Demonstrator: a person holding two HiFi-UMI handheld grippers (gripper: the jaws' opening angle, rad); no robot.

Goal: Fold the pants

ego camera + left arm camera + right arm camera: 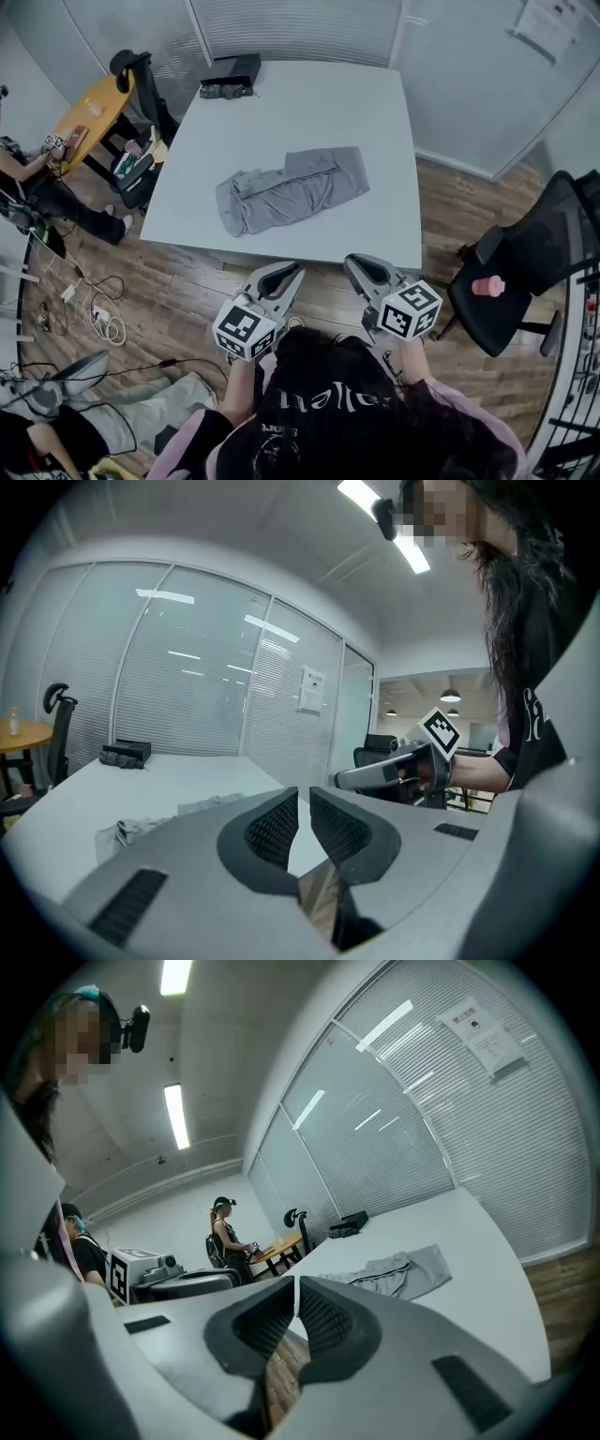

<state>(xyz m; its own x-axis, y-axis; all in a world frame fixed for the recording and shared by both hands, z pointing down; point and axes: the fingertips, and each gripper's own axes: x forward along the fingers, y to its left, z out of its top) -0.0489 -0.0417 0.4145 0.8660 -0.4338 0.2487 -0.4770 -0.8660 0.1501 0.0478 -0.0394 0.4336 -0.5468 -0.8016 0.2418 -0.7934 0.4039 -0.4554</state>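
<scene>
Two handheld grippers hung over the wood floor, short of the near edge of the white rectangular tabletop (pixel 309 103), neither touching anything. The left gripper (pixel 292 272) had its jaws nearly together, a thin slit between the ribbed pads and nothing in it. The right gripper (pixel 356 264) had its jaws closed tip to tip, also empty.

The grey fabric pants (pixel 291 190) lay rumpled on the tabletop, close to its near edge and a little toward its left side, well apart from both tools. They looked bunched rather than squared, so the folding seemed not properly begun; the step in hand was probably the approach to a first grasp. The next move would call for opening both pairs of jaws, reaching across the near edge, and pinching the cloth at two points far enough apart to spread or double it cleanly.

Which end was the waistband was hard to make out, and how many layers were already lapped over could not be told. The person's hands were hidden under the marker cubes. A small black box (pixel 230 75) sat at the tabletop's far left corner, clear of the work.
</scene>
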